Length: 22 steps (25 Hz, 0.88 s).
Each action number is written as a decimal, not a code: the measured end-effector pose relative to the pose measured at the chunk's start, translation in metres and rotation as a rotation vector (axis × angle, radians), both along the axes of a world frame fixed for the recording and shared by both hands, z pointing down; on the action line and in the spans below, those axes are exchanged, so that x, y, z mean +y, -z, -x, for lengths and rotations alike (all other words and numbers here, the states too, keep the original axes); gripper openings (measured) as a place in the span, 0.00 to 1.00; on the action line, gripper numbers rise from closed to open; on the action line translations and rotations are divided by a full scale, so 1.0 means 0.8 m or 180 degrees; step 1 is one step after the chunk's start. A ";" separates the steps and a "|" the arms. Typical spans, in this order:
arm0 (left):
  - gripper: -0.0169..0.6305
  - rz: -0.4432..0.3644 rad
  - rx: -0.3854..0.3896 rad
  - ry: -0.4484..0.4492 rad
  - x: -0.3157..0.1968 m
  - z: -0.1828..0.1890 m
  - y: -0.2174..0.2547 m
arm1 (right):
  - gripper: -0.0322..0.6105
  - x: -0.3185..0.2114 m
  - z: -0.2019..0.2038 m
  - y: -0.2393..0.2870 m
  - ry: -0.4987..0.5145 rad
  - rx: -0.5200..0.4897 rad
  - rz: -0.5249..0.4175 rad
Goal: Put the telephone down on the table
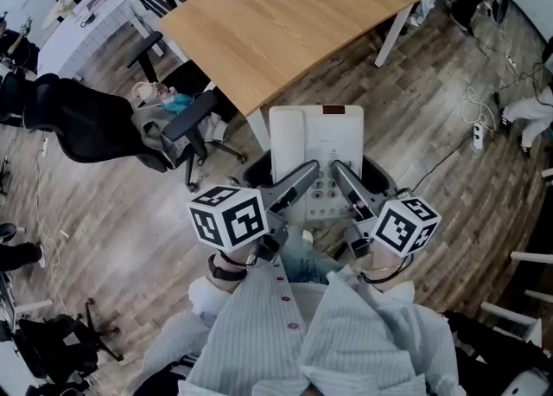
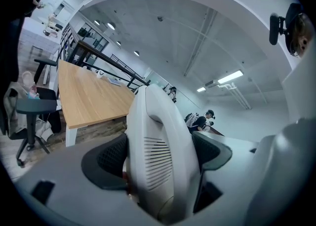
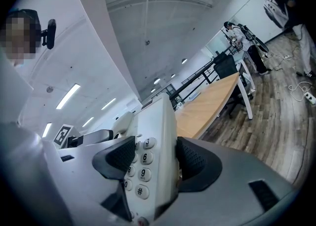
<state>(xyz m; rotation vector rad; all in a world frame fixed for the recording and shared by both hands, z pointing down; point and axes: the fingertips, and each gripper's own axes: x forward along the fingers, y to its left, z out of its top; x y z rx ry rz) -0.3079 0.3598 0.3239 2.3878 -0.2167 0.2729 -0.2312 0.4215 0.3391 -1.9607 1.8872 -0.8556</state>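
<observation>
Left gripper (image 1: 300, 182) and right gripper (image 1: 347, 185) both clamp the telephone's (image 1: 316, 139) near end. The table (image 1: 285, 27) lies just beyond its far end.

Only legible chars are on the keypad (image 3: 140, 170) of the telephone (image 3: 158, 121) in right gripper view: right col keys read 3 (image 3: 148, 142), 6 (image 3: 146, 157), 9 (image 3: 144, 173), # (image 3: 140, 190) top to bottom, and the next col shows 8 (image 3: 131, 170) and what looks like 0 (image 3: 127, 184), both partly cut off by the jaw pad. In head view the keypad print and the dark-red strip (image 1: 342, 111) at the phone's far edge are too small to read. The cube (image 1: 229, 217) on left gripper (image 1: 304, 180) and the cube (image 1: 406, 224) on right gripper (image 1: 344, 180) carry b/w square marker patterns only, no letters or nos.
</observation>
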 end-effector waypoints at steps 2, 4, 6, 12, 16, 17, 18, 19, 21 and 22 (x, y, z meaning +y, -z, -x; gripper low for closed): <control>0.67 0.0009 -0.0006 0.0001 -0.014 -0.008 -0.001 | 0.47 -0.014 -0.008 -0.001 0.0002 -0.0007 0.0010; 0.67 0.0017 -0.0008 -0.0003 -0.030 -0.022 -0.001 | 0.47 -0.030 -0.022 -0.001 0.0000 -0.0012 0.0019; 0.67 0.0021 -0.0007 -0.0013 -0.048 -0.039 -0.001 | 0.47 -0.047 -0.038 -0.001 -0.0006 -0.0011 0.0023; 0.67 0.0023 -0.0010 -0.0048 -0.113 -0.095 0.000 | 0.47 -0.111 -0.094 -0.001 -0.0038 -0.0029 0.0037; 0.67 0.0018 -0.0014 -0.0077 -0.156 -0.129 0.002 | 0.47 -0.153 -0.127 0.001 -0.0062 -0.0052 0.0043; 0.67 0.0016 -0.0014 -0.0086 -0.166 -0.136 0.002 | 0.47 -0.163 -0.134 0.001 -0.0068 -0.0053 0.0042; 0.67 0.0016 -0.0015 -0.0094 -0.176 -0.143 0.002 | 0.47 -0.173 -0.140 0.001 -0.0078 -0.0055 0.0041; 0.67 0.0015 -0.0016 -0.0104 -0.185 -0.150 0.002 | 0.47 -0.182 -0.147 0.001 -0.0094 -0.0063 0.0039; 0.67 0.0009 -0.0015 -0.0126 -0.202 -0.164 0.002 | 0.47 -0.198 -0.161 -0.001 -0.0135 -0.0082 0.0031; 0.67 0.0003 -0.0012 -0.0136 -0.211 -0.170 0.003 | 0.47 -0.206 -0.168 -0.001 -0.0150 -0.0085 0.0026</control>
